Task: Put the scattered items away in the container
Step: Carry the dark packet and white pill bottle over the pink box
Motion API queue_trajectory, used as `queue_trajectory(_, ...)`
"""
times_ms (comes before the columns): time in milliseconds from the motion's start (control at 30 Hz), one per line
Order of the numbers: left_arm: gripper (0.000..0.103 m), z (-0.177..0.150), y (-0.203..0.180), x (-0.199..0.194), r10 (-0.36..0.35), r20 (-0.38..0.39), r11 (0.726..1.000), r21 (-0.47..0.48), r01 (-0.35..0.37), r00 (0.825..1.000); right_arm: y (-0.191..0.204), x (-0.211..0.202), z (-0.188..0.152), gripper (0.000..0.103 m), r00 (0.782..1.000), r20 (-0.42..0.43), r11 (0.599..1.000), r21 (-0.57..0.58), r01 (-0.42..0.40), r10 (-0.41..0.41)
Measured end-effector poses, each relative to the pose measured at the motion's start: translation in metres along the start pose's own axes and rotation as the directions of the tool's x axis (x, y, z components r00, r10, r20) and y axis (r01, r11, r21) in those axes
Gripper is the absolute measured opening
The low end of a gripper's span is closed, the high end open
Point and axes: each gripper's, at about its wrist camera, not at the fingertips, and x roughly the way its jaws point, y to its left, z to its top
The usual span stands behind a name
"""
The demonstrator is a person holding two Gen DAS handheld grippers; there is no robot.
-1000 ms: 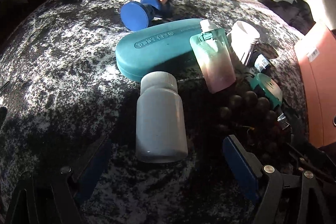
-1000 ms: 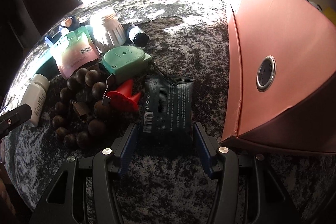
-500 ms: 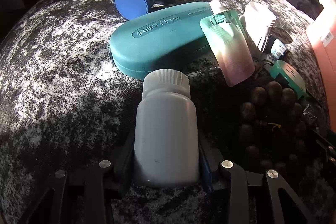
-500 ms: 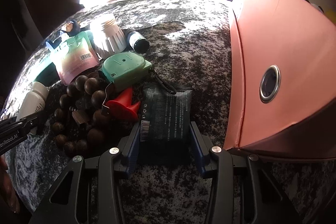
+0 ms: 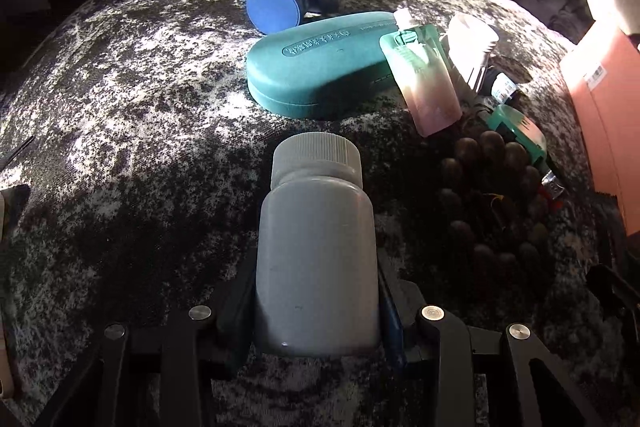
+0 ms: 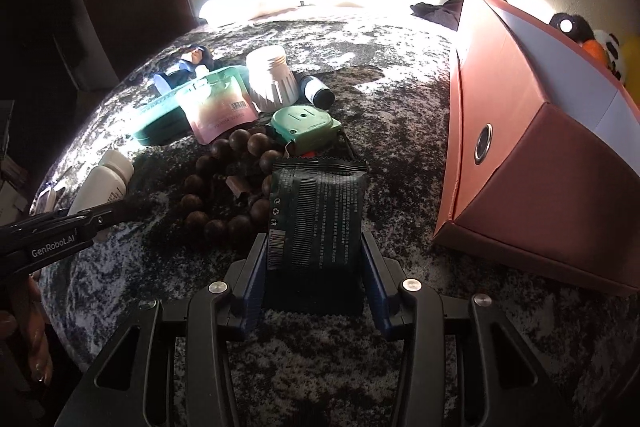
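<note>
1. Left wrist view, change: both blue-padded fingers, spread wide of the white bottle a second ago, have since closed in on it. The left gripper now clamps the bottle's lower body from either side, cap pointing away.

2. Left wrist view, progress: nothing from this pile has reached the container yet. The teal case, blue figurine, pink pouch, white ribbed cap, green tape measure and wooden bead bracelet all lie scattered on the mottled cloth.

3. Right wrist view, change: the dark sachet, flat on the cloth earlier with the fingers beside it, now sits pinched between them and looks lifted over the beads. The right gripper is clenched on its lower half.

4. Right wrist view, progress: the pink box, likely the container, stands just right of the sachet, with soft toys showing over its rim. Both held items await carrying over; the rest remains.
</note>
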Motion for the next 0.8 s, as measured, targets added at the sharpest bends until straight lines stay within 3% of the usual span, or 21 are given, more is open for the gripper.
queue_trajectory(500, 0.044, -0.023, -0.010, -0.048, 0.008, 0.055, 1.000, 0.028, -0.010, 0.998, 0.030, -0.044, -0.019, 0.046, 0.997, 0.056, 0.996, -0.071, -0.044, 0.048)
queue_trajectory(800, 0.044, -0.015, -0.040, -0.094, 0.001, 0.147, 0.997, 0.080, -0.013, 0.989, 0.021, -0.087, -0.016, 0.046, 0.988, 0.149, 0.997, -0.060, -0.037, 0.046)
